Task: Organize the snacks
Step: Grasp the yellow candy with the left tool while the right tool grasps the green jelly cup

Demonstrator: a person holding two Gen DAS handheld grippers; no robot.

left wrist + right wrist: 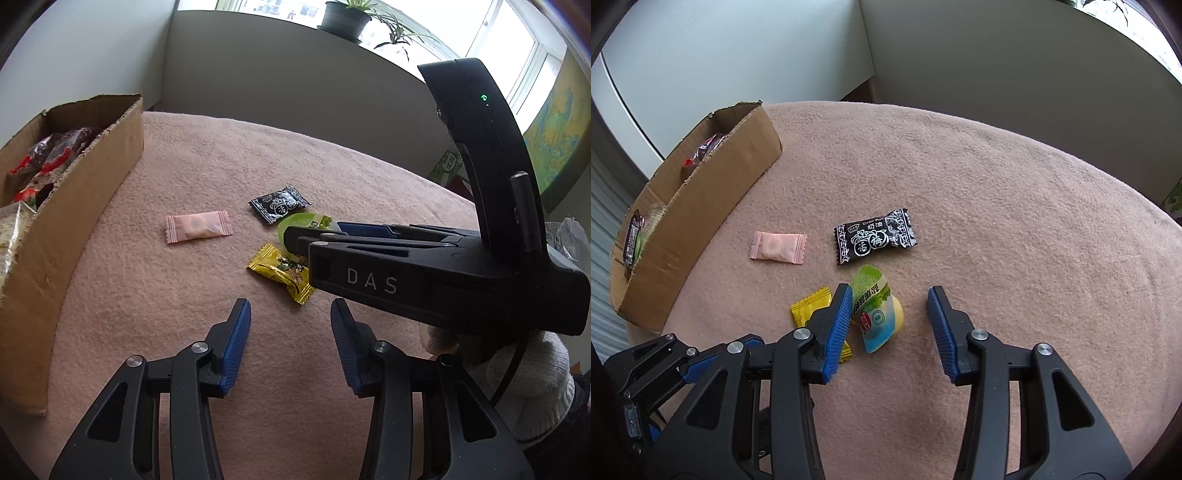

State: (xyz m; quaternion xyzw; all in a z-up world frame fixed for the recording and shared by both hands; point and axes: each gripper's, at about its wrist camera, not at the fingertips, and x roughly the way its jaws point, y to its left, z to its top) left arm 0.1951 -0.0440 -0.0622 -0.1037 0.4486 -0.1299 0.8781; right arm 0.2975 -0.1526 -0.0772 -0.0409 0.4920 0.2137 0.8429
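Several snacks lie on the pink cloth: a pink candy [198, 226] [778, 247], a black candy packet [279, 204] [874, 236], a yellow candy [282, 272] [811, 305] and a green-lidded jelly cup [301, 223] [877, 312]. A cardboard box [70, 192] [698, 218] with snacks inside stands at the left. My right gripper [890, 295] [317, 236] is open, its fingers low on either side of the jelly cup. My left gripper [291, 308] is open and empty, just short of the yellow candy.
The table is covered with a pink cloth [258, 166] [997, 221] and stands against a white wall. Potted plants [347, 14] sit on the sill above. The person's gloved hand [532, 384] holds the right gripper at the right.
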